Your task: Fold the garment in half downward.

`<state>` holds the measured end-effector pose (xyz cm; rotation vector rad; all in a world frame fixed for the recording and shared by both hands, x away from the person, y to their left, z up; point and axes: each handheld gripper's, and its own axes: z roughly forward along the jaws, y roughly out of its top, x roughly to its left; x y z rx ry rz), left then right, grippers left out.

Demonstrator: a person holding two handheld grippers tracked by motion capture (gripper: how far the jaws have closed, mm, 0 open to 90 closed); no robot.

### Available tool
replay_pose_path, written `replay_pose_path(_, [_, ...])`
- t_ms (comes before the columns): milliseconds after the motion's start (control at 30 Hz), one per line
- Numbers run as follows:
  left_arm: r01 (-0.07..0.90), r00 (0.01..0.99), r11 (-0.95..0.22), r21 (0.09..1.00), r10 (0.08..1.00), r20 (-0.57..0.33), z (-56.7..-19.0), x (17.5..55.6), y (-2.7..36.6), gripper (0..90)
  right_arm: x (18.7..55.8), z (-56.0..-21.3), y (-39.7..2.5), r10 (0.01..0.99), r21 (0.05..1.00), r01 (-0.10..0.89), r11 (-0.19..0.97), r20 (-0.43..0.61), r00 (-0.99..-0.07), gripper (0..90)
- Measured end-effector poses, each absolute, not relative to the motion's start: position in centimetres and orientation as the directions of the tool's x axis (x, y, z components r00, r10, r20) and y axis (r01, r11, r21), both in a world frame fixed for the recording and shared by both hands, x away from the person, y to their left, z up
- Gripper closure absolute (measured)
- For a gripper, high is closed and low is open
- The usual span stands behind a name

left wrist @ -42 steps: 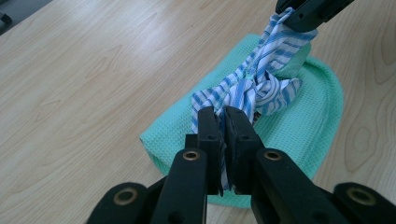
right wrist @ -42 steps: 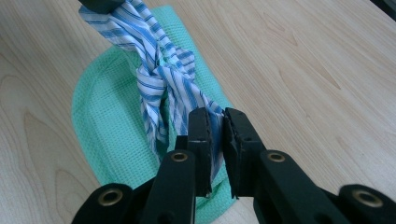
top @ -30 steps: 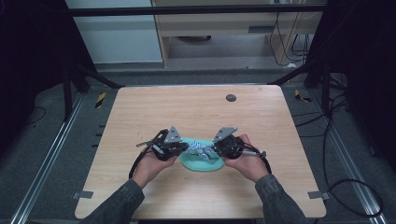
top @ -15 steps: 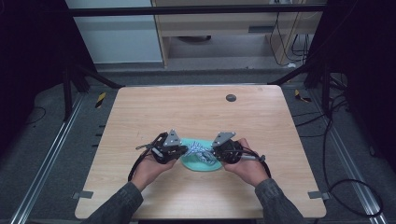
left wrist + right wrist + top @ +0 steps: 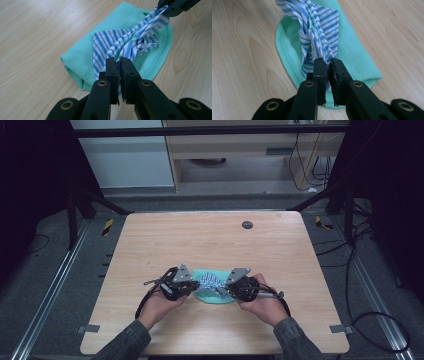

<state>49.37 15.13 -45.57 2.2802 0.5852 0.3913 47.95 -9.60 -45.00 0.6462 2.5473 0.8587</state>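
A blue-and-white striped cloth [image 5: 212, 283] lies bunched on a folded mint-green waffle towel [image 5: 215, 295] near the front middle of the wooden table [image 5: 210, 245]. My left gripper [image 5: 118, 61] is shut on one end of the striped cloth [image 5: 125, 45], over the green towel [image 5: 82, 60]. My right gripper [image 5: 327, 62] is shut on the other end of the striped cloth [image 5: 317, 30], with the green towel [image 5: 354, 57] under it. In the high view the left gripper [image 5: 192, 287] and right gripper [image 5: 230, 290] face each other across the cloth. The right gripper's black jaws [image 5: 175, 6] pinch the cloth's far end in the left gripper view.
A small dark round disc [image 5: 247, 225] is set in the table toward the back right. Dark metal frame bars [image 5: 95, 200] flank the table, and cables [image 5: 370, 315] lie on the floor to the right. A cabinet [image 5: 235, 150] stands beyond the far edge.
Both grippers have come a little nearer the front edge and closer together, still holding the striped cloth over the green towel.
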Motion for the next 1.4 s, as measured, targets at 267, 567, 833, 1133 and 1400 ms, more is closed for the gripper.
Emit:
replay_pose_path(267, [0.289, 0.853, -0.623, 0.727, 0.513, 0.1, -45.9, 48.9, 15.3, 85.4, 47.4, -45.3, -9.5, 0.524, 0.635, 0.299, 0.712, -0.198, -0.828, 85.1])
replay_pose_path(567, [0.285, 0.859, -0.629, 0.723, 0.502, 0.098, -46.5, 48.2, 15.6, 85.4, 46.8, -45.7, -9.4, 0.512, 0.629, 0.294, 0.72, -0.194, -0.837, 87.1])
replay_pose_path(833, [0.277, 0.866, -0.643, 0.714, 0.489, 0.104, -47.2, 47.6, 15.8, 85.6, 46.2, -46.4, -9.3, 0.495, 0.618, 0.288, 0.732, -0.191, -0.848, 88.8])
replay_pose_path(1133, [0.266, 0.876, -0.671, 0.692, 0.468, 0.116, -47.8, 47.1, 16.0, 86.0, 45.7, -46.9, -9.1, 0.478, 0.602, 0.286, 0.745, -0.183, -0.859, 89.7])
replay_pose_path(1400, [0.273, 0.879, -0.676, 0.684, 0.464, 0.108, -48.3, 46.9, 16.2, 86.6, 45.4, -47.3, -8.7, 0.457, 0.575, 0.28, 0.769, -0.188, -0.869, 89.9])
